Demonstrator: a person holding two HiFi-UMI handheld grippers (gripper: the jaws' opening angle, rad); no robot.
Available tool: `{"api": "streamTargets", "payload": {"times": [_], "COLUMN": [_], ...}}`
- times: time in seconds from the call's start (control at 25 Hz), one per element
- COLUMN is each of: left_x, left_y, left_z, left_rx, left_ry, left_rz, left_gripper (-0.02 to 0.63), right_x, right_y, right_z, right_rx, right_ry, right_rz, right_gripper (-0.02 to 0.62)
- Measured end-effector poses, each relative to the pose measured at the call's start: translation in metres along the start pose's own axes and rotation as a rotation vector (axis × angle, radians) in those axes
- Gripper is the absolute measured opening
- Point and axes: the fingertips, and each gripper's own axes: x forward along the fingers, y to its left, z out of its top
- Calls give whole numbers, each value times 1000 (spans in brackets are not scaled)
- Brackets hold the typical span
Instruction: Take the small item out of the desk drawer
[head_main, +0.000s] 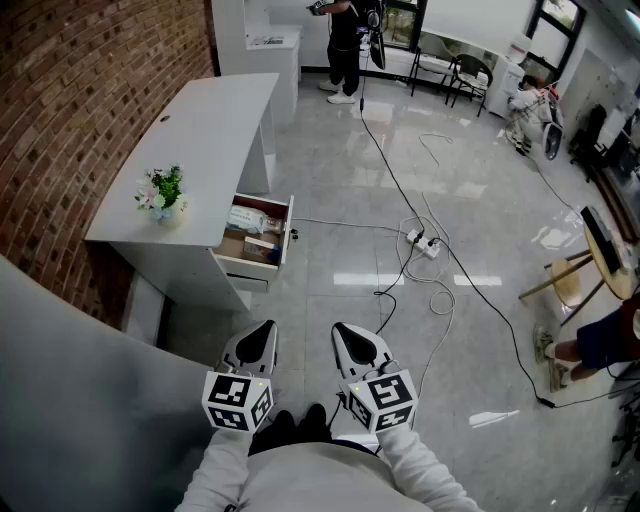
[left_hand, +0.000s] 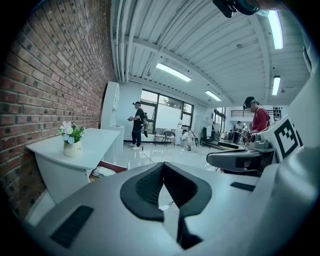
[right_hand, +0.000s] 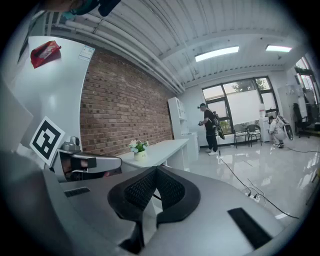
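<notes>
Up ahead to our left, the drawer (head_main: 248, 267) stands open, the small item somewhere among its packets (head_main: 256, 217). Both grippers are clenched and empty, well short of it, with the left gripper (head_main: 266, 326) nearer than the right gripper (head_main: 342, 330).

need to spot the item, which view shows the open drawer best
Head view: it looks down into the open drawer, contents showing. Left gripper view catches only a corner; right gripper view shows none of it.
</notes>
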Motion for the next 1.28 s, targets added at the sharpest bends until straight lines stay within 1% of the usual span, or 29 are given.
{"api": "streamTargets", "payload": {"times": [0.32,0.72,0.96,1.28], "left_x": [5,13,30,74], "left_y": [-1,10,28,58], "left_z": [-2,-1,-2,4], "left_rx": [-3,-3,-14,-34], "left_ry": [8,17,29,38], "left_rz": [0,21,37,51], "left_gripper": [18,18,18,18], "right_x": [2,20,43,86], "right_y": [-6,-7,-10,-33], "right_z": [-3,-3,-7,0], "right_rx": [41,47,56,54], "right_ry": [-2,11,30,53], "right_rz": [2,26,57,66], "right_gripper": [28,29,29,32]}}
